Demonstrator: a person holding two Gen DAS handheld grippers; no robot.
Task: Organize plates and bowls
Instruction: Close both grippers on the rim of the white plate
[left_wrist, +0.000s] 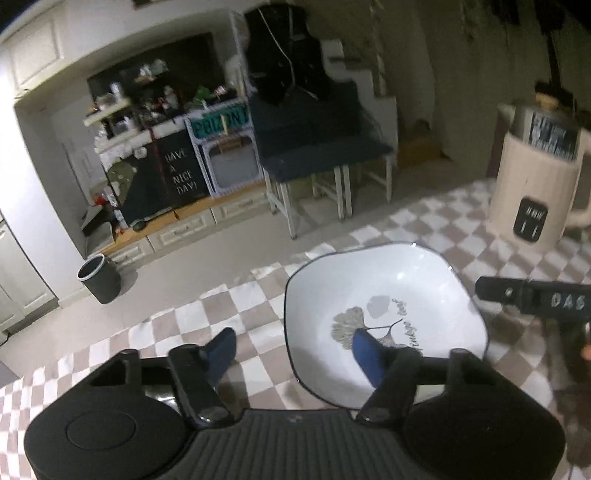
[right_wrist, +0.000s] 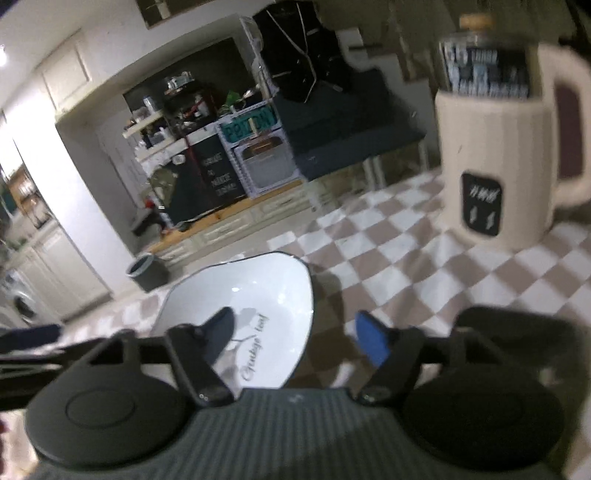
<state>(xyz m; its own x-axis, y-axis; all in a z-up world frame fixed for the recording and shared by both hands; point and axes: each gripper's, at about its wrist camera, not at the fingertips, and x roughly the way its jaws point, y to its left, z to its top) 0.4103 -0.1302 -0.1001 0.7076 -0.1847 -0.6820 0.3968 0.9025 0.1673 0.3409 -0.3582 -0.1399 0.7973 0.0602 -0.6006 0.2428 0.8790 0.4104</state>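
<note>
Left wrist | bowl lettering "Ginkgo leaf" | sign "HAVE A NICE DAY!"

Pretty dim room, lit mostly from the upper left. Up front there's a checkered tablecloth in white and brownish squares with a cream jug-style appliance standing on it. Past the table edge is a pale floor with a dark round bin on it. The back wall has a recess packed with cluttered shelves, a dark sign reading "HAVE A NICE DAY!", and a low row of pale drawers under it. Right of that sits a dark blue bench on white legs. White panelled cabinets on the left.
</note>
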